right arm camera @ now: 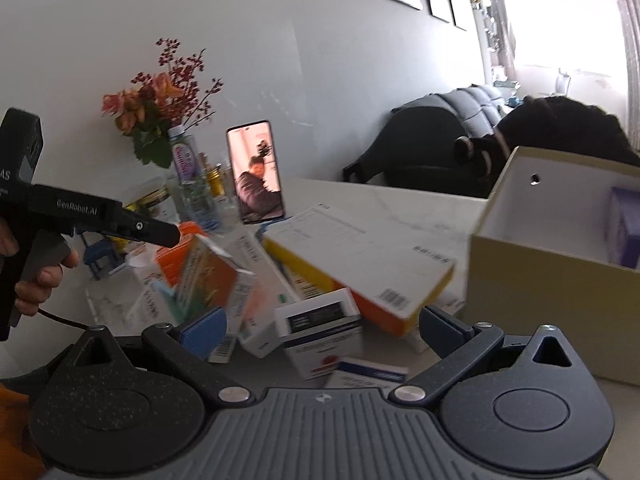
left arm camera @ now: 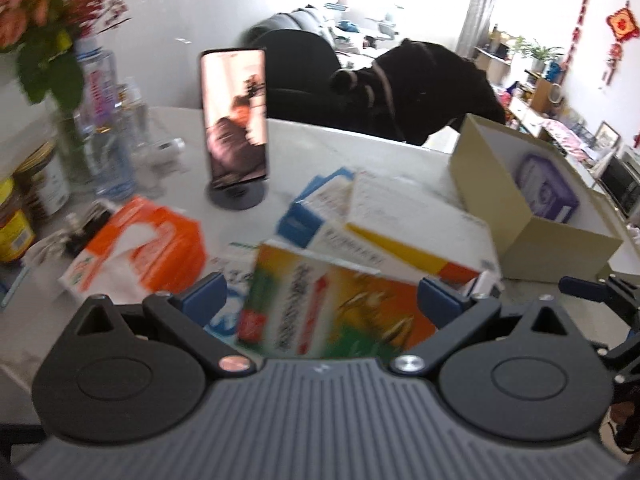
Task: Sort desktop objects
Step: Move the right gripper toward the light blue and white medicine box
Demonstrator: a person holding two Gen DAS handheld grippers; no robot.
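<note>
A green, orange and yellow medicine box [left arm camera: 332, 308] sits tilted between the fingers of my left gripper [left arm camera: 322, 300], which is shut on it. From the right wrist view the same box [right arm camera: 208, 276] hangs tilted above the pile, beside a hand on the left gripper's handle. My right gripper [right arm camera: 322, 330] is open over a heap of medicine boxes: a large white, yellow and orange box [right arm camera: 360, 256], a white box with a dark label [right arm camera: 320, 320] and a blue-striped one [right arm camera: 368, 374]. Right of the heap an open tan carton [right arm camera: 540, 280] holds a purple pack [right arm camera: 624, 224].
A phone on a round stand [left arm camera: 236, 120] stands mid-table. An orange tissue pack [left arm camera: 148, 248] lies left of the pile. Flowers in a vase [left arm camera: 48, 40], water bottles [left arm camera: 104, 120] and jars [left arm camera: 16, 224] crowd the left side. Dark clothing [left arm camera: 420, 88] lies behind the table.
</note>
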